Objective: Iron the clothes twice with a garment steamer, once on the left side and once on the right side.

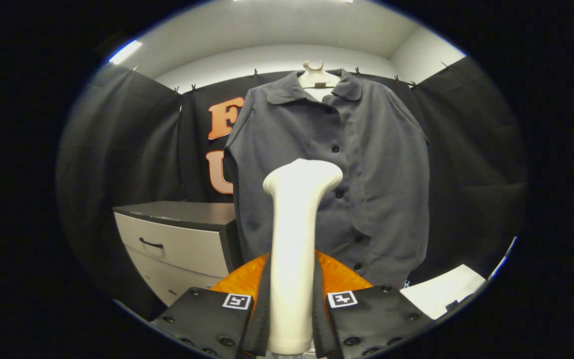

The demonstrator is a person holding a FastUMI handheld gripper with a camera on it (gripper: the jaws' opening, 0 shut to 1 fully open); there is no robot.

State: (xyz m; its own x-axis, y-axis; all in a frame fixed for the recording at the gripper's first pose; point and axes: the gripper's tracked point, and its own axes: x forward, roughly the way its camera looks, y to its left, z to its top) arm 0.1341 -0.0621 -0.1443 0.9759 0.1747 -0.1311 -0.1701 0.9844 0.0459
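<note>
Gripper [292, 319] clamps 1 steamer [294, 239] before 1 shirt [366, 164].

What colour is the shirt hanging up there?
Dark grey, with dark buttons; the gripper view shows the shirt plainly.

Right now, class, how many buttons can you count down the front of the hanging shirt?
5 on the shirt: one above the steamer head, one beside it, three lower right. The steamer, held in the shut gripper, may hide more.
</note>
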